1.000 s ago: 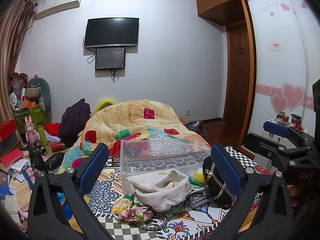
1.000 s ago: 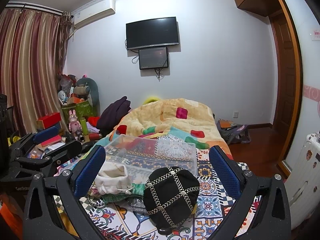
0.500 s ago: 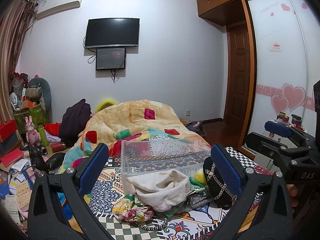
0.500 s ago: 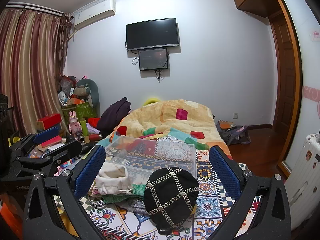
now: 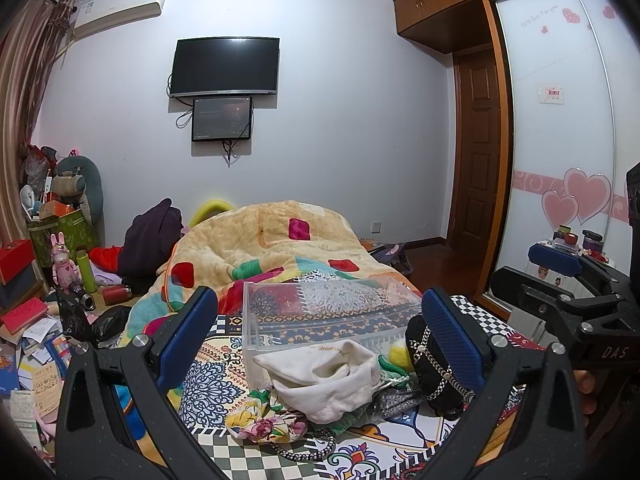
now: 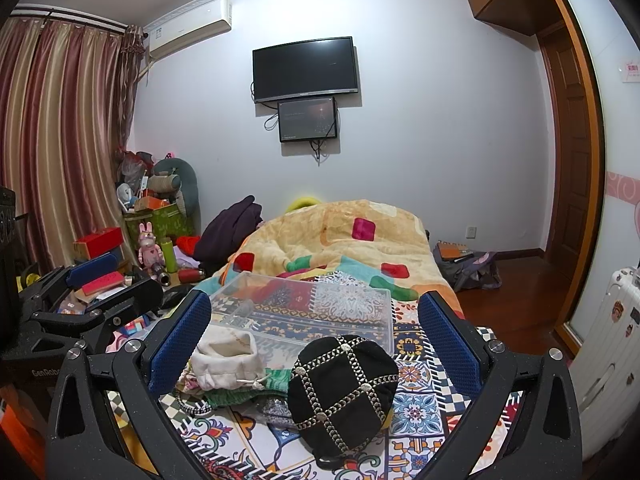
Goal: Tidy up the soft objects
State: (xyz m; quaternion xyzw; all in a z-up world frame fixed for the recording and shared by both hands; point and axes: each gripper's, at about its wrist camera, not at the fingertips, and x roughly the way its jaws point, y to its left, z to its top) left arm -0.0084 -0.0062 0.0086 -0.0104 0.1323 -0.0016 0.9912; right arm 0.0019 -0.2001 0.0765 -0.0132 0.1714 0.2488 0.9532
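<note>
A pile of soft things lies on the patterned bedspread in front of a clear plastic box (image 5: 328, 320) (image 6: 308, 308). On top sits a cream drawstring pouch (image 5: 332, 376) (image 6: 224, 360), beside it a black pouch with a chain grid (image 6: 344, 388) (image 5: 436, 376). Under them lie a floral cloth (image 5: 260, 420), a green knit piece (image 6: 240, 396) and a yellow-green ball (image 5: 398, 354). My left gripper (image 5: 320, 332) is open, hovering above the pile with nothing between its fingers. My right gripper (image 6: 316, 336) is open too, above the black pouch, holding nothing.
A yellow patchwork quilt (image 5: 272, 248) is heaped behind the box. Clutter, boxes and a pink rabbit toy (image 5: 62, 256) crowd the floor at left. A wardrobe with sliding doors (image 5: 560, 140) stands right; a white suitcase (image 6: 608, 344) is beside the bed.
</note>
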